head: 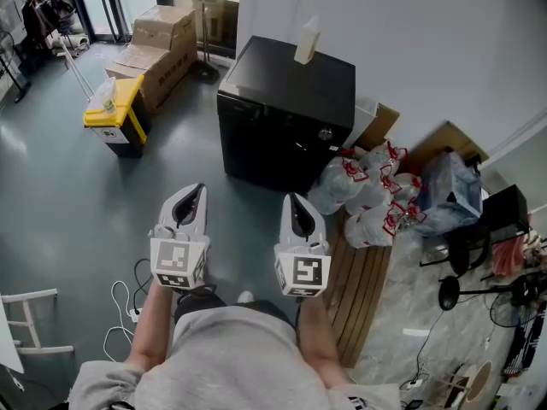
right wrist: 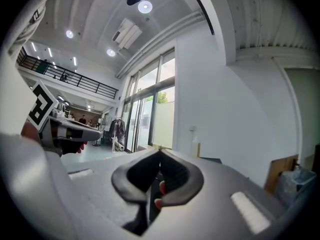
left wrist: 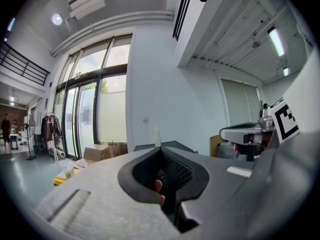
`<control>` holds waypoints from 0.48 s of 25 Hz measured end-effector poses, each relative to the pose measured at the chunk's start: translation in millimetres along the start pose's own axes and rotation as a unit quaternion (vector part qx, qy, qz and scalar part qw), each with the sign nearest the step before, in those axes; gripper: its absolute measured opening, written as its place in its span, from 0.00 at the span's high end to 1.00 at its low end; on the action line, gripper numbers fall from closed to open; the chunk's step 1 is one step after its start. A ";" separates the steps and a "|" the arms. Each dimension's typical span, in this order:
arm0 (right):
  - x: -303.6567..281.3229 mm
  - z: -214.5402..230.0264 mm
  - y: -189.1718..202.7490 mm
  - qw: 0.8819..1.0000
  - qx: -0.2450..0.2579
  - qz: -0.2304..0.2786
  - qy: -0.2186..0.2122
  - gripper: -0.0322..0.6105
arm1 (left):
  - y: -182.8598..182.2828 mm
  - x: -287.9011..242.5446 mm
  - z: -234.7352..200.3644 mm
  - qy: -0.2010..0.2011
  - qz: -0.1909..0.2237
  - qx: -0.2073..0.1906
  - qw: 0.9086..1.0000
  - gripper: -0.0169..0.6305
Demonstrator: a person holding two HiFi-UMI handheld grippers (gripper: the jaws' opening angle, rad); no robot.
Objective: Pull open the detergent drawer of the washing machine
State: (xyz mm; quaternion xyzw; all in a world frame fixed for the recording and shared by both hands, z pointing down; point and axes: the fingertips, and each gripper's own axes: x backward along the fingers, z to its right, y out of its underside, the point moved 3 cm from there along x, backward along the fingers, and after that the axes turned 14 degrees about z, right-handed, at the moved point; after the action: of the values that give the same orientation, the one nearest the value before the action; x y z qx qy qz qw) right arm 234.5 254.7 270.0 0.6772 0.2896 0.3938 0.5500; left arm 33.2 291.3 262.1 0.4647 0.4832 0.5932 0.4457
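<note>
Approach step, nothing touched yet. The L hand-held gripper (head: 197, 193) and R hand-held gripper (head: 293, 202) are side by side and pointing roughly level. Both have jaws fully together w/ nothing btwn them; each gripper view shows only the meeting tips and the room beyond.

The washing machine (head: 286, 114), a black box on the floor, stands ahead of both tips and well apart from them, more on the R gripper's line. A pale bottle (head: 307, 41) sits on its top. The detergent drawer itself can't be made out: the front face is dark, and only a small round knob (head: 325, 133) shows near the upper corner on the R gripper's side. The drawer is prob. along that top strip, but that's a guess. White bags (head: 363, 186) are piled beside the machine, ahead and to the R of the R gripper.

Nxt move, as I judge it:
- close in and get lower so the front face shows
- pick one gripper and open its jaws
- get a grip on the drawer's front lip
- pull straight back toward the body

Shut jaws as they are now would give no purchase — they need to open first.
</note>
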 end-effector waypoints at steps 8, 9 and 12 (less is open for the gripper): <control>-82.6 -16.1 17.0 0.999 0.018 -0.002 0.039 0.94 | 21.2 -71.8 -67.0 0.046 0.009 0.011 0.999 0.96; -93.0 -18.7 18.8 0.999 0.021 -0.004 0.046 0.94 | 25.4 -80.4 -75.3 0.055 0.008 0.017 0.998 0.96; -120.2 -24.8 26.2 0.997 0.023 -0.011 0.071 0.94 | 33.8 -103.3 -98.4 0.082 0.007 0.028 0.996 0.96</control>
State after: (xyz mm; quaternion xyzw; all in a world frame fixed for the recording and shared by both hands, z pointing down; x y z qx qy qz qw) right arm 149.6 162.4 271.8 0.6566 0.3441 0.4282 0.5167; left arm -48.5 170.0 273.1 0.4304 0.5309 0.6189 0.3873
